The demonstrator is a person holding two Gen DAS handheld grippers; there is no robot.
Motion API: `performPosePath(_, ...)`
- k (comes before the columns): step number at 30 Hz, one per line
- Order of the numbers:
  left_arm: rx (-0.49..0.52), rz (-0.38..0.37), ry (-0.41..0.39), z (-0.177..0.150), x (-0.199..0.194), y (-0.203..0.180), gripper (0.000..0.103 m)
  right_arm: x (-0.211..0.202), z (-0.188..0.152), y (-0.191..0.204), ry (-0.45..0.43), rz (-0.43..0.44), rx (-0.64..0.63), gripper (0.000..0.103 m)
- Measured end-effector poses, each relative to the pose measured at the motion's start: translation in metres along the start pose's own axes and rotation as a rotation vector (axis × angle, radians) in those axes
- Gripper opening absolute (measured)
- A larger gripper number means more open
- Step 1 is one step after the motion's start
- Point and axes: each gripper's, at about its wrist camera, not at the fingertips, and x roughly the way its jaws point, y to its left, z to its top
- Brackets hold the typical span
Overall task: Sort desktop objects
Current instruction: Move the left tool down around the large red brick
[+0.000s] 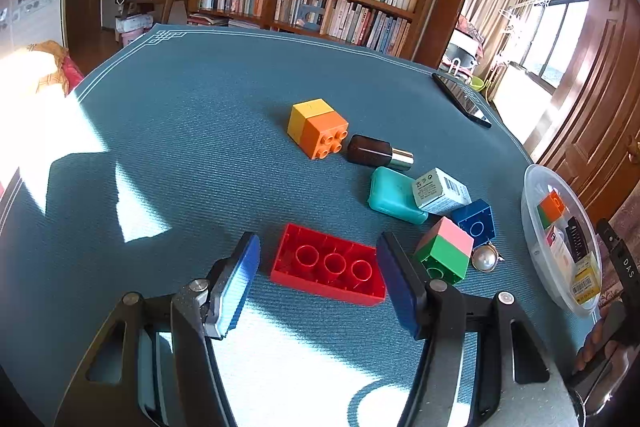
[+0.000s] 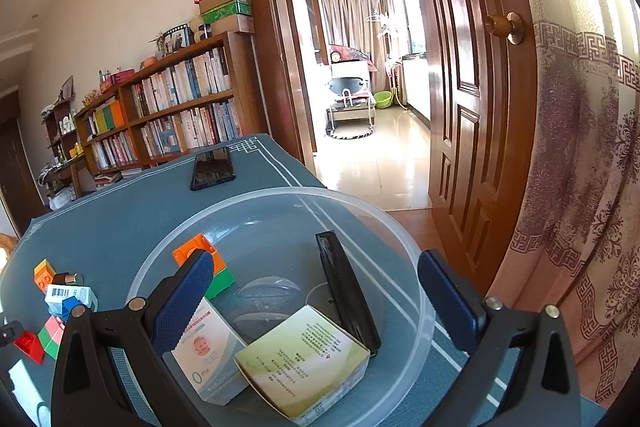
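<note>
Left gripper (image 1: pixel 318 267): jaws open, blue pads either side of the red brick (image 1: pixel 328 270), no pad pressing on it.
Red brick: lies hollow side up on the teal surface (image 1: pixel 180 107), near its front edge.
Right gripper (image 2: pixel 316 297): jaws wide open over the clear bowl (image 2: pixel 280 195), one finger inside it and the other outside its rim, gripping nothing.
Clear bowl: at the right edge of the surface; holds an orange-and-green brick (image 2: pixel 218 273), a baby-product box (image 2: pixel 208 355), a yellow-green box (image 2: pixel 308 355) and a black flat item (image 2: pixel 346 291) leaning on its wall.
Unsorted pile: yellow-orange brick (image 1: pixel 317 127), dark bottle (image 1: pixel 378 151), teal case (image 1: pixel 390 195), small printed box (image 1: pixel 440 191), blue brick (image 1: pixel 476 223), pink-green brick (image 1: pixel 444 251), pearl piece (image 1: pixel 485 258), clustered right of centre.
Phone (image 1: pixel 462 99): flat by the far right corner.
</note>
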Motion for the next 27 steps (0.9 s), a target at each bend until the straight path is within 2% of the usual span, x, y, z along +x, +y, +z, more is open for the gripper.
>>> performPosePath(12, 0.057, 0.003, 0.048, -0.003, 0.014, -0.004, 0.064, 0.000, -0.001, 0.000, 0.005, 0.000, -0.002, 0.102)
performPosePath(16, 0.057, -0.004, 0.052, -0.004, 0.015, -0.001, 0.071, -0.001, -0.001, 0.001, 0.005, 0.008, -0.002, 0.102)
performPosePath(20, 0.096, -0.017, 0.061, -0.002, 0.015, -0.003, 0.071, 0.000, -0.002, 0.002, 0.008, 0.014, -0.008, 0.102)
performPosePath(24, 0.136, -0.061, 0.071, -0.003, 0.014, -0.005, 0.072, 0.000, -0.002, 0.003, 0.012, 0.016, -0.011, 0.102)
performPosePath(27, 0.158, -0.067, 0.068, -0.006, 0.012, -0.008, 0.076, 0.001, -0.002, 0.003, 0.017, 0.015, -0.010, 0.102)
